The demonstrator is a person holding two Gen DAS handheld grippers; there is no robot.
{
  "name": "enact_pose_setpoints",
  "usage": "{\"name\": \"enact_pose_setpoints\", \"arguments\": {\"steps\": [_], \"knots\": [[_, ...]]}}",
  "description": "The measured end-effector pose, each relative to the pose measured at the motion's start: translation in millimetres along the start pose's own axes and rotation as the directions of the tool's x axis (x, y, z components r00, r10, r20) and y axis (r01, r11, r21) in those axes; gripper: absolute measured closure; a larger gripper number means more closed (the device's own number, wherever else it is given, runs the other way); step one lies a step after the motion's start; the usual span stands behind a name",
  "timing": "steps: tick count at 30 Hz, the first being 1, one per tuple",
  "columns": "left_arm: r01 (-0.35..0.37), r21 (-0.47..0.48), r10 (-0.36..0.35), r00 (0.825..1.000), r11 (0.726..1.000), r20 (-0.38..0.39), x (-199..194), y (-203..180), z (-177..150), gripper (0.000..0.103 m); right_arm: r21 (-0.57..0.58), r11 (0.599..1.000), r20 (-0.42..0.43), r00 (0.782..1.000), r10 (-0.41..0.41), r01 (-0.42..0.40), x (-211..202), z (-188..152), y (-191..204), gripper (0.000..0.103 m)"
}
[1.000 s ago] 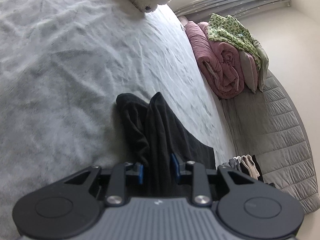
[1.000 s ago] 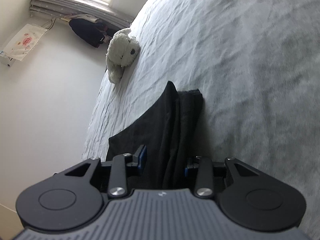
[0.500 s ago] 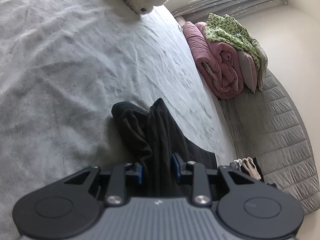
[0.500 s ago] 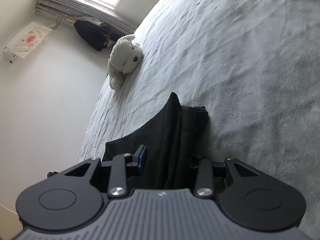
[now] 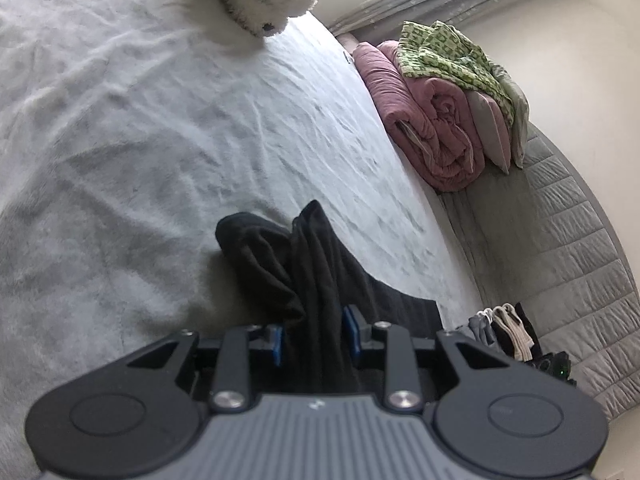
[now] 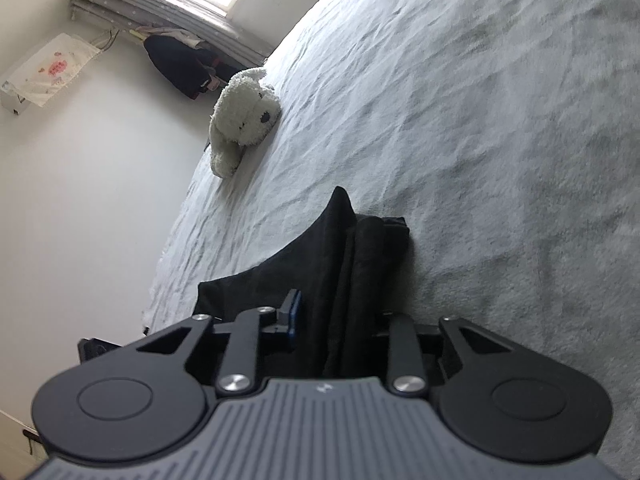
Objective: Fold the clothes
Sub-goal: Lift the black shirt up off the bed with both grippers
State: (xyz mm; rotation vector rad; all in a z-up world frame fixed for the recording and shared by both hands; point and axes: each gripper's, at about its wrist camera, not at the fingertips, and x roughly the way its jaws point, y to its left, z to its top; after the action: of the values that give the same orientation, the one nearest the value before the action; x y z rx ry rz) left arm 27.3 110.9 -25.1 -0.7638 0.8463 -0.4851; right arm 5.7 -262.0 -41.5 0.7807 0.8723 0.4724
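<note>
- a bedroom: a wide bed under a pale grey fleecy blanket (image 5: 168, 128), a bright window at the far wall, a white plush dog (image 6: 244, 120) lying near the blanket's far edge.
- past the blanket in my left view, a rolled pink duvet (image 5: 432, 128) with a green-and-white patterned cloth (image 5: 452, 52) on top sits on a grey quilted cover (image 5: 580, 240); a small row of folded socks (image 5: 504, 328) lies lower down on it.
- the black fabric garment (image 5: 312, 272) is bunched into upright folds right in front of both tools, its far end resting on the blanket and a flat part spreading between the two grippers.
- my left gripper (image 5: 314, 338) has the cloth standing between its blue pads; the jaws are narrow and the fabric fills the gap, so i read it as clamped on the garment.
- my right gripper (image 6: 340, 320) has a thick fold running between its fingers; its jaws are closing at this moment and the cloth fills the gap, though the right pad is hidden by the fabric.
- against a second ago: the right jaws stood wider then, with a visible gap beside the left blue pad; the left grip looks the same, and the plush dog sits lower in both views.
</note>
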Motion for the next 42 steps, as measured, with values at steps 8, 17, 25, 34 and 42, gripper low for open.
{"name": "enact_pose_setpoints", "arguments": {"steps": [8, 17, 25, 34, 42], "knots": [[-0.073, 0.107, 0.071, 0.997, 0.992, 0.023, -4.0, -19.7, -5.7, 0.080, -0.057, 0.997, 0.008, 0.999, -0.046, 0.047, 3.7, 0.5, 10.4, 0.079], [-0.075, 0.071, 0.075, 0.997, 0.995, 0.013, -1.9, -21.1, -7.3, 0.080, -0.055, 0.997, 0.010, 0.998, -0.054, 0.055, 5.8, 1.3, 13.5, 0.082], [-0.072, 0.042, 0.071, 0.997, 0.997, 0.018, -0.2, -19.7, -8.2, 0.080, 0.046, 0.999, -0.018, 1.000, -0.018, 0.018, 4.0, 4.2, 1.0, 0.079], [-0.162, 0.136, 0.154, 0.986, 0.977, 0.068, -2.1, -45.3, -13.7, 0.088, -0.089, 0.992, 0.032, 0.996, -0.083, 0.086, 2.1, -0.1, 26.3, 0.087], [-0.187, 0.179, 0.167, 0.978, 0.966, 0.122, -9.1, -70.1, -17.4, 0.089, -0.145, 0.984, 0.078, 0.992, -0.094, 0.105, -10.7, -0.3, 33.8, 0.089]]}}
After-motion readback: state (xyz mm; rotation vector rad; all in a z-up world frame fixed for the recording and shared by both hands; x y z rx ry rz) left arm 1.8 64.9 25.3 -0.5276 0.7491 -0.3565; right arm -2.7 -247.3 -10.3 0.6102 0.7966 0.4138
